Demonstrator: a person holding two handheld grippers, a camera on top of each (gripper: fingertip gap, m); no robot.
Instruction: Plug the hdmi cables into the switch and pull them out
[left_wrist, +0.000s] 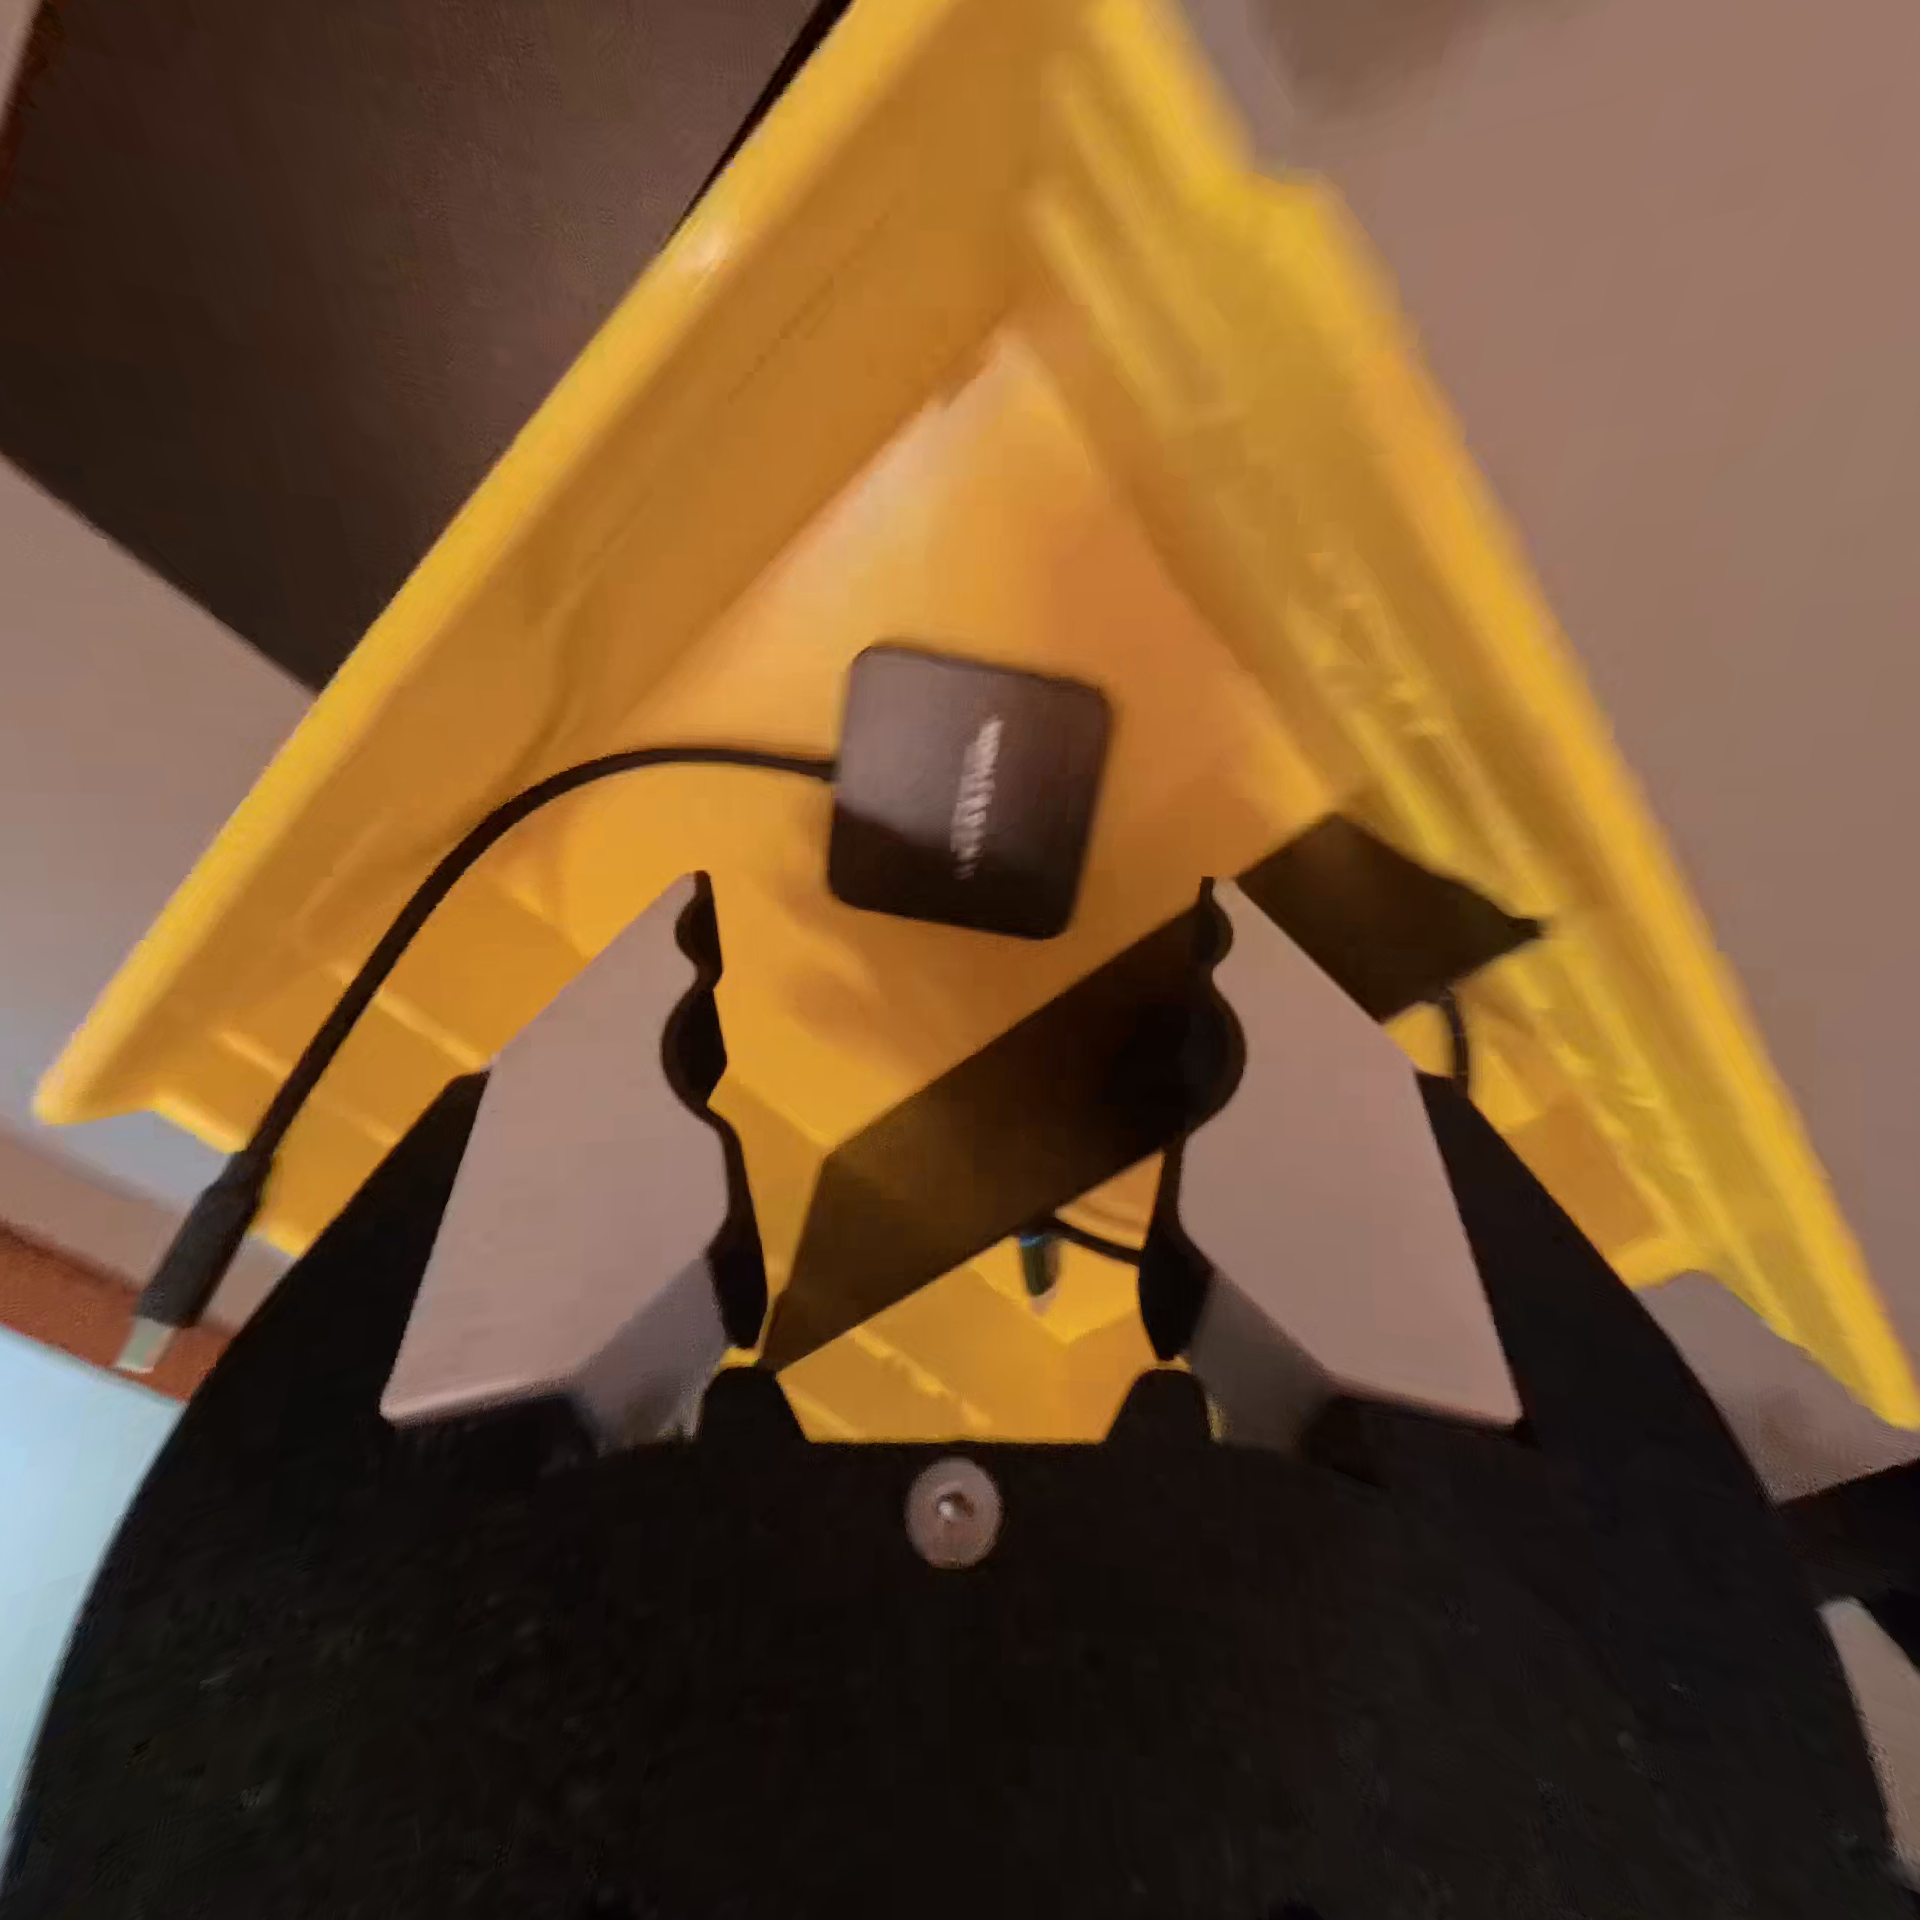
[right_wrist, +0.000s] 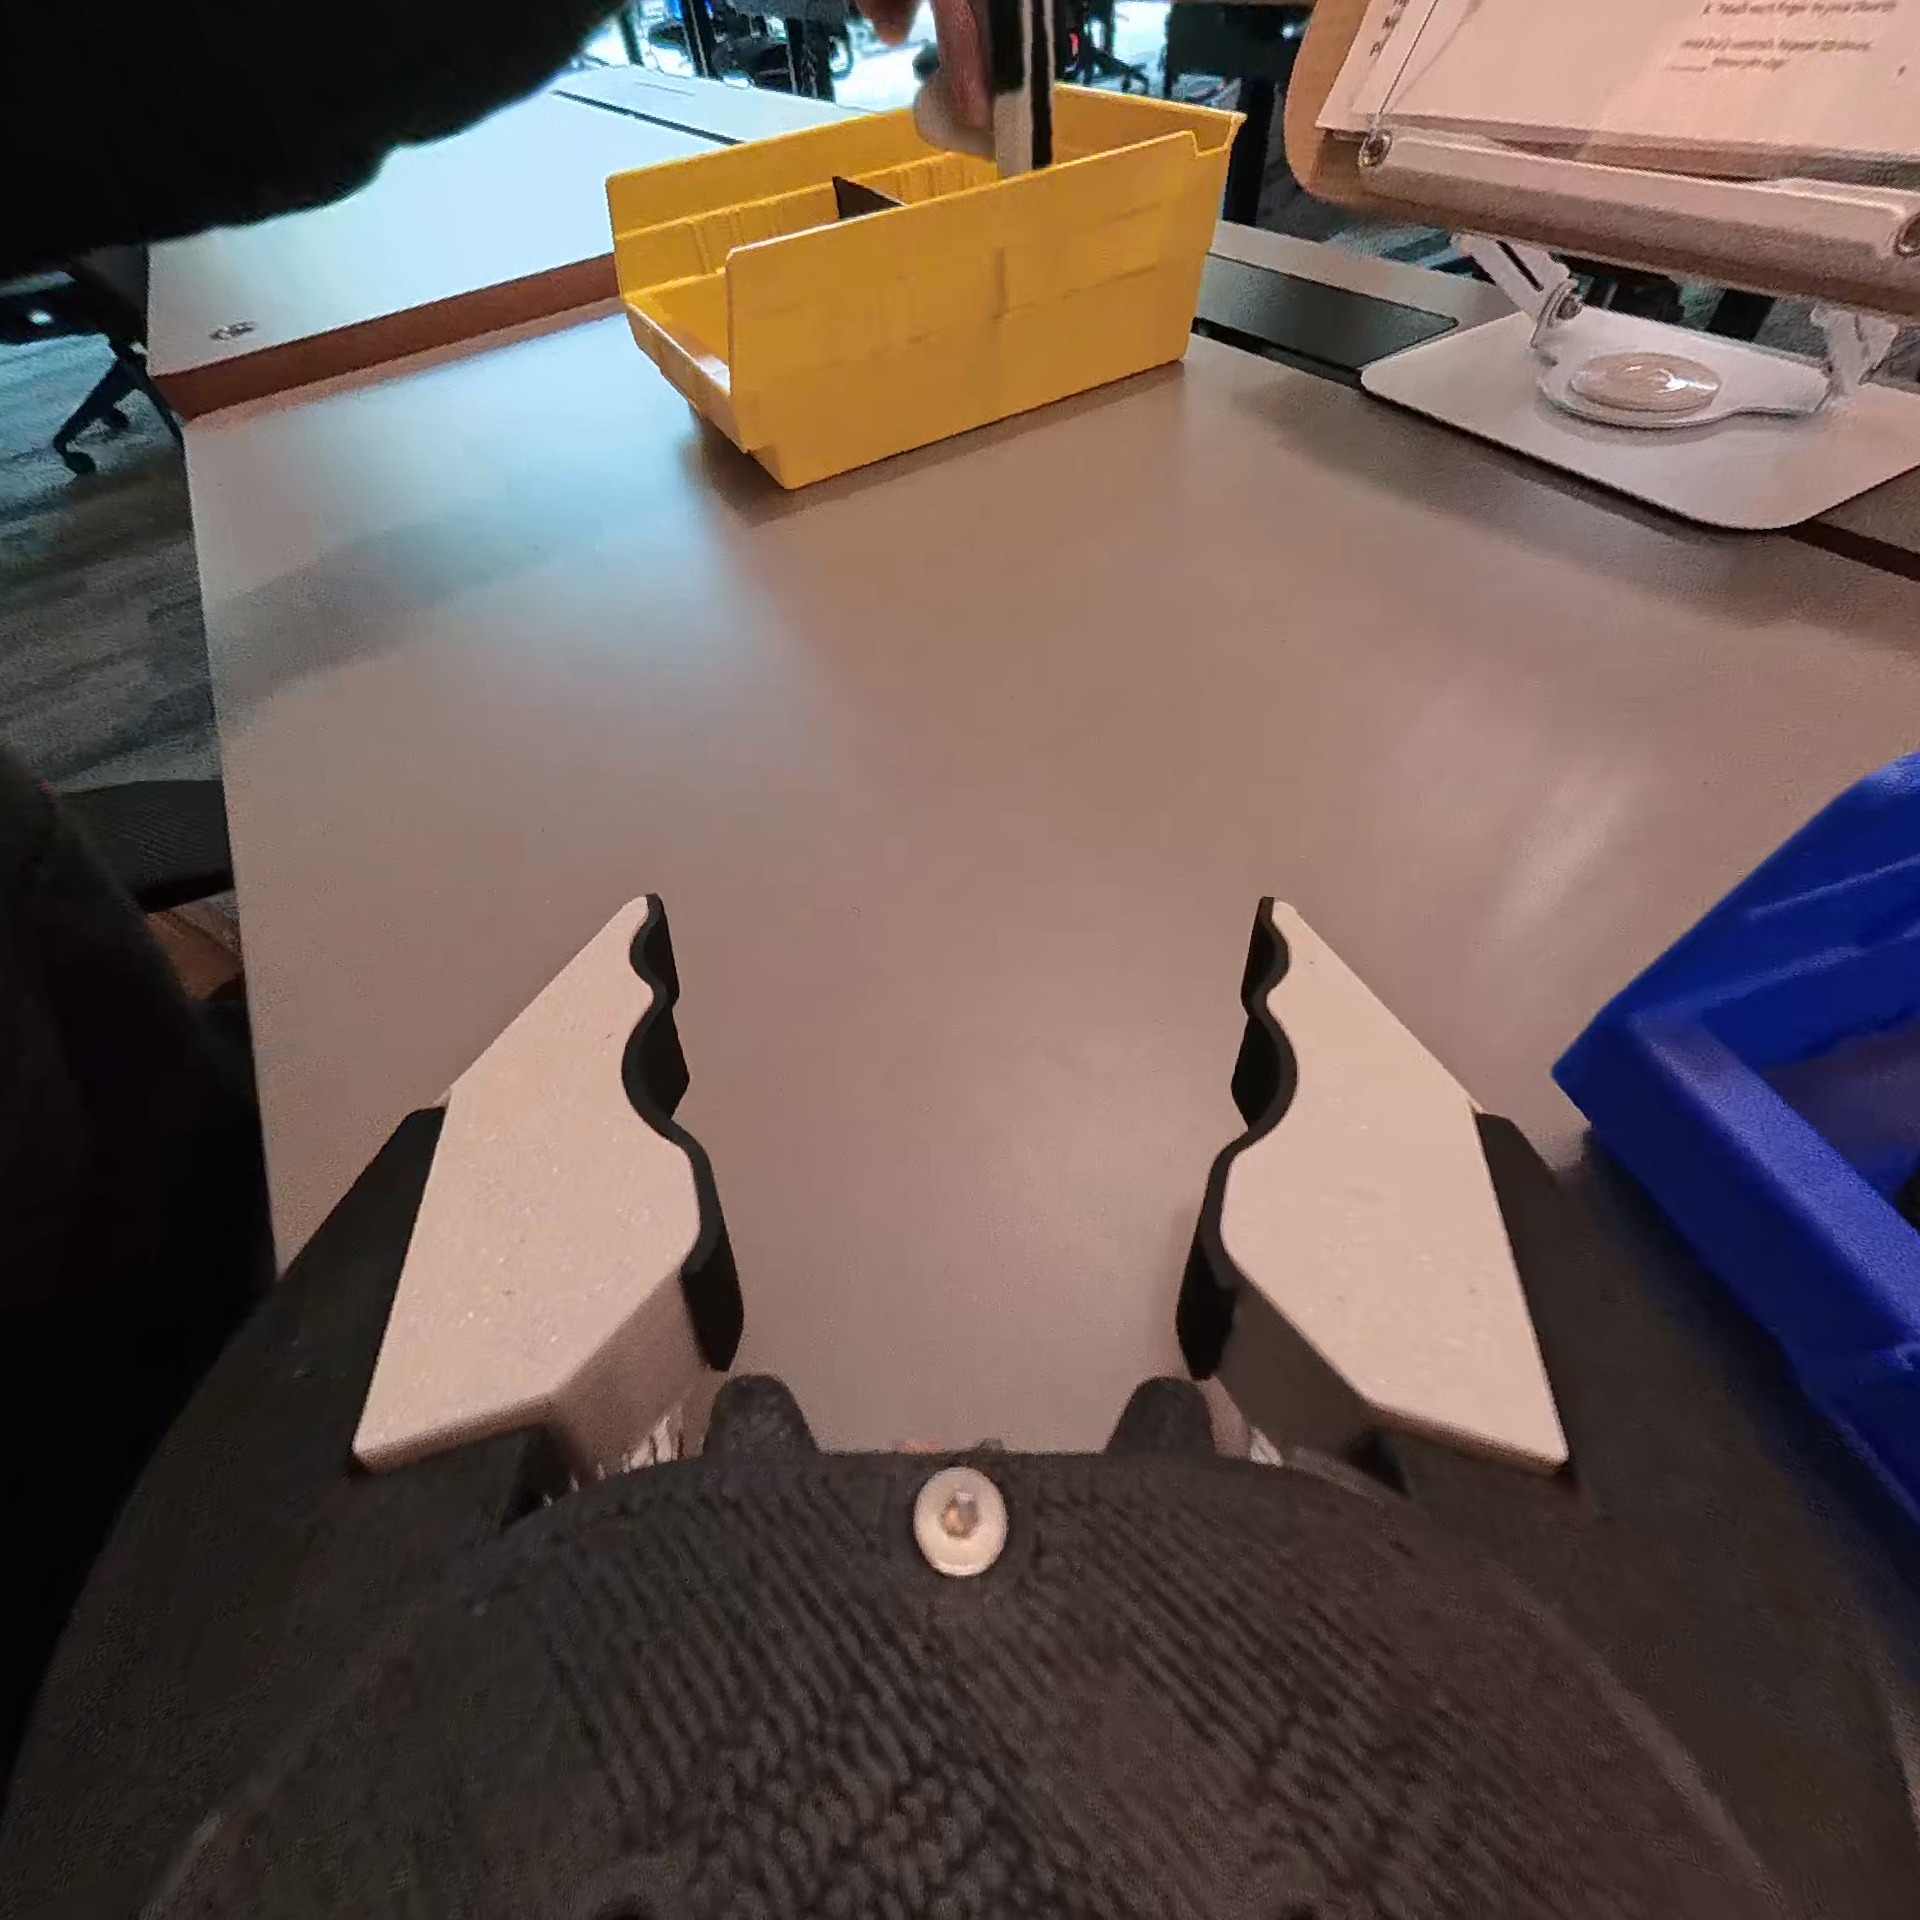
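**Switch sits in the yellow bin; both grippers wide and empty**

Your left gripper (left_wrist: 951, 1117) hangs over the yellow plastic bin (left_wrist: 623, 582), looking down into it. Jaws spread wide, nothing held. Your right gripper (right_wrist: 961, 1132) is well back from the bin, low over the grey bench (right_wrist: 935, 675), also spread wide and empty.

Where things are, relative to the bin:
- Small black square switch box with rounded corners (left_wrist: 966, 795) lies flat on the bin floor, near the middle.
- Thin black cable (left_wrist: 416, 914) leaves the switch's edge, arcs over the bin's low front lip and ends in a plug with a metal tip (left_wrist: 171, 1283) outside the bin, off the lip.
- Black flat divider panel (left_wrist: 1039, 1101) runs diagonally across the bin, between your jaws and the switch. More cabling shows under it, too blurred to sort out.
- Blue plastic bin (right_wrist: 1766, 1091) is well apart from the yellow one, beside your right gripper.

Handling, my read:
- Switch looks light, rigid, smooth plastic. It'll likely slide or lift when you push a plug in. Pinch it across two opposite side edges, clear of the ports.
- Cable is limp, with no push stiffness. Grip the moulded plug body, not the cord or metal tip.
- When pulling out, pull straight along the plug axis; bracing the switch matters more there.
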